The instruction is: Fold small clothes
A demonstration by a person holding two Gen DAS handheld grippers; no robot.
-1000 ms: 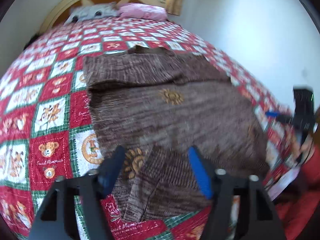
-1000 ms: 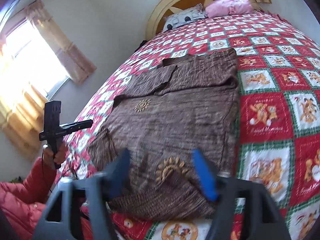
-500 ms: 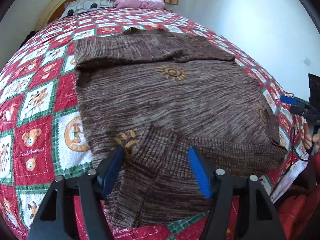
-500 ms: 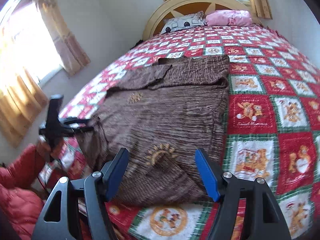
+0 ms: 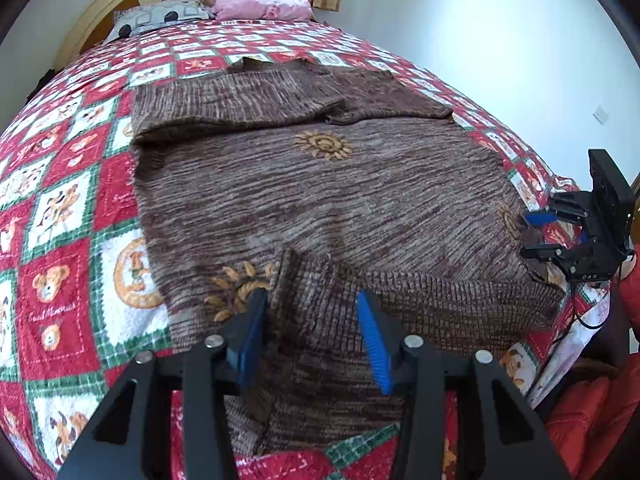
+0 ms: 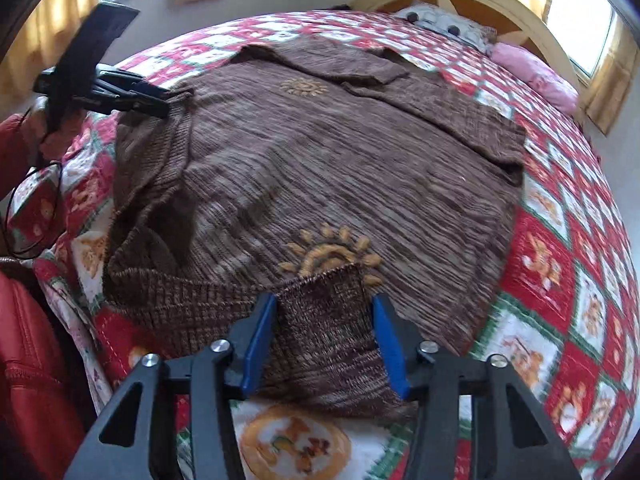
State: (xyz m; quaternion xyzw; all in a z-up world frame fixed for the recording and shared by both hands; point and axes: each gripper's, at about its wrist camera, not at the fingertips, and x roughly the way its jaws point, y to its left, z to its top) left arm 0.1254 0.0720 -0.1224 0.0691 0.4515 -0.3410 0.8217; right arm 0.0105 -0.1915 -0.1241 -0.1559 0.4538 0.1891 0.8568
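Sweater (image 5: 320, 200): flat on the quilt (image 5: 60, 208), hem at the bed's near edge — sleeves folded in.
Left gripper (image 5: 310, 320): closing over hem.
Right gripper (image 6: 326, 320): closing over hem.
Left: body fold.

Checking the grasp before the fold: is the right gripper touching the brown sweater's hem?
Touching. In the left wrist view, the right gripper has the brown sweater edge between its closing fingers; its own camera shows fabric filling the gap.

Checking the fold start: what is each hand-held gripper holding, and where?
Both jaws are closing around the brown sweater's ribbed hem, left, right; neither grips yet.
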